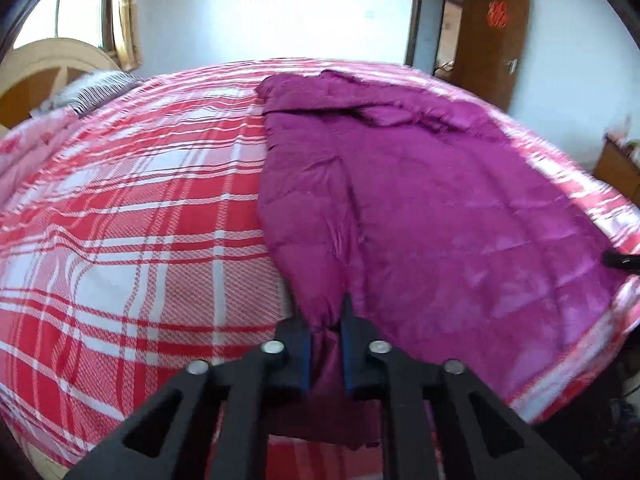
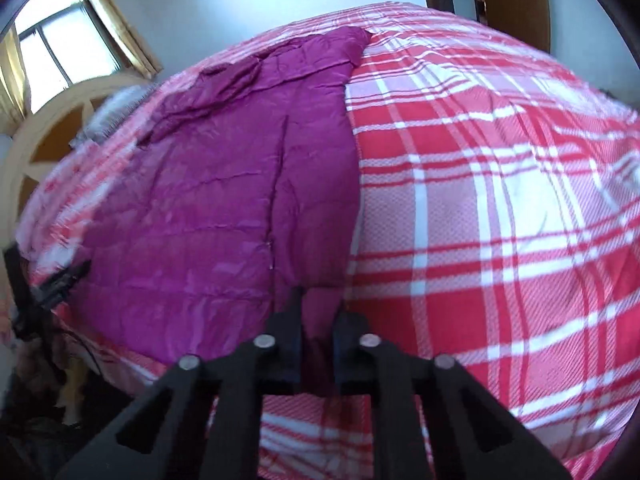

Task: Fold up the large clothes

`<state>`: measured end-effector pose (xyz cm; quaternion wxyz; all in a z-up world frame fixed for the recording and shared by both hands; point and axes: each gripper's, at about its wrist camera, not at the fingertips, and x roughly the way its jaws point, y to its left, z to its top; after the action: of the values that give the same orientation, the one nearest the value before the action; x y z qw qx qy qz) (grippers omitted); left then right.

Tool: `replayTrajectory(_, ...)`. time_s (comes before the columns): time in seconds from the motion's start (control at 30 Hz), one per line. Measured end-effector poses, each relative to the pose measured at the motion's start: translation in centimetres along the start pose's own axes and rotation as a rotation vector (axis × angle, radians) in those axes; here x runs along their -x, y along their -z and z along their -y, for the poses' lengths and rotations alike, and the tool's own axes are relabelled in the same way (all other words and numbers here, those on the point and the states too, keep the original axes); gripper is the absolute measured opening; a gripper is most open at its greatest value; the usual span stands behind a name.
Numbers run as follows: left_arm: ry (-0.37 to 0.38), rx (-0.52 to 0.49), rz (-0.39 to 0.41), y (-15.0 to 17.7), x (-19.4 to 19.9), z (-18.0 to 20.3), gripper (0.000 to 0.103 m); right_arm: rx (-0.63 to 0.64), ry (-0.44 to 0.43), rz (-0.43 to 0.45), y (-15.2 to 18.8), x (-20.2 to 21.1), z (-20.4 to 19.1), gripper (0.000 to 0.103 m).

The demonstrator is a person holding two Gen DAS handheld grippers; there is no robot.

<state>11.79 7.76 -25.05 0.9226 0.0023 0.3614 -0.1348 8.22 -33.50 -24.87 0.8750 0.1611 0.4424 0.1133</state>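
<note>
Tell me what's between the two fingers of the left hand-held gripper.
A bunched fold of the purple quilted garment, pinched in the left hand-held gripper; the left wrist view shows it.

Slightly glossy, quilted magenta jacket [image 1: 440,208] cloth; matt woven red-and-white plaid bedsheet [image 1: 132,216]; matt black plastic left hand-held gripper [image 1: 326,344] with shiny metal bolts [image 1: 273,347]; varnished brown wooden door [image 1: 492,36].

The jacket [image 1: 420,208] lies spread on the bed [image 1: 132,216], a pillow [image 1: 92,88] near the headboard [image 1: 44,68]
</note>
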Motion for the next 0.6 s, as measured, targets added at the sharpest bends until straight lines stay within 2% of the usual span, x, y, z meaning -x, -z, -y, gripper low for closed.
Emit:
replayTrajectory(0.17, 0.13, 0.044, 0.083, -0.7, 5.9, -0.3, 0.008, -0.052, -0.089, 0.041, -0.2, 2.8, 0.2, 0.007)
replayTrajectory(0.33, 0.272, 0.098, 0.195, -2.0, 12.4, -0.3, 0.007, -0.058, -0.174, 0.109, -0.6, 8.4, -0.4, 0.007)
replayTrajectory(0.5, 0.363, 0.13, 0.283, -3.7, 16.6, -0.4, 0.007, -0.014, -0.222, 0.221, -1.1, 14.3, -2.1, 0.007)
replayTrajectory(0.6, 0.387, 0.136, 0.322, -5.0, 17.7, -0.3, 0.007, 0.004, -0.25, 0.3, -1.6, 17.5, -2.9, 0.007)
